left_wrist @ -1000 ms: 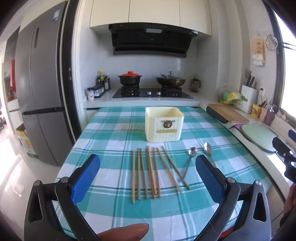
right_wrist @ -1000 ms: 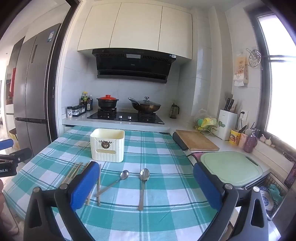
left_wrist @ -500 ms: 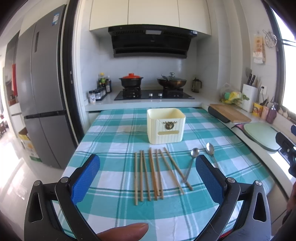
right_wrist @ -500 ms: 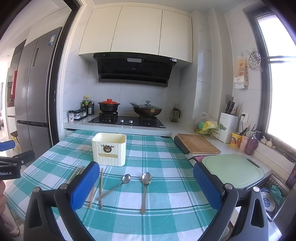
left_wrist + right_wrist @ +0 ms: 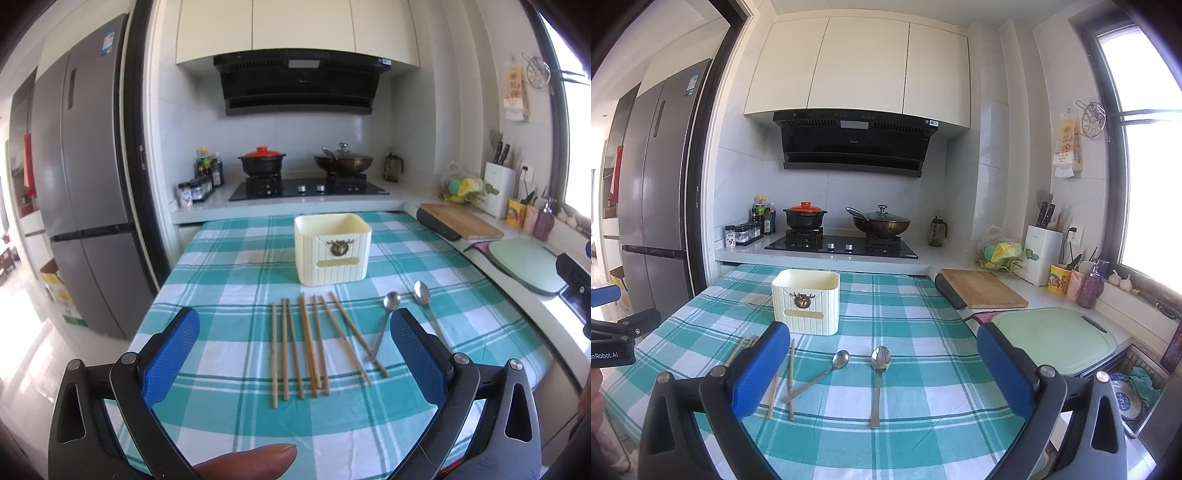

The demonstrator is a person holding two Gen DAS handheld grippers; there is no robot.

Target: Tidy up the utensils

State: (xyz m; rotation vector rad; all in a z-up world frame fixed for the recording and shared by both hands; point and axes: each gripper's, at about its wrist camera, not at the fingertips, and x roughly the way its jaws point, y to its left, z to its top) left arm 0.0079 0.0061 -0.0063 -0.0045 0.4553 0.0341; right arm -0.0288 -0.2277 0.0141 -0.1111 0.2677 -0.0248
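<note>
Both grippers hang above the near edge of the table, jaws spread wide and holding nothing. The left gripper frames the chopsticks; a fingertip shows at the bottom of its view. The right gripper frames the two spoons.

Compared with a second ago, both cameras have tilted slightly, so the table contents sit a little lower in each view and more of the wall cabinets shows; nothing on the table has moved.

The chopsticks lie loose on the checked cloth, roughly side by side, the right-hand ones fanned outward. Just right of them the left spoon lies slanted, its handle tip touching or crossing the nearest chopstick. The right spoon lies straight, apart from it. Beyond them stands the cream holder, upright. Farther back is the stove with two pots.
</note>
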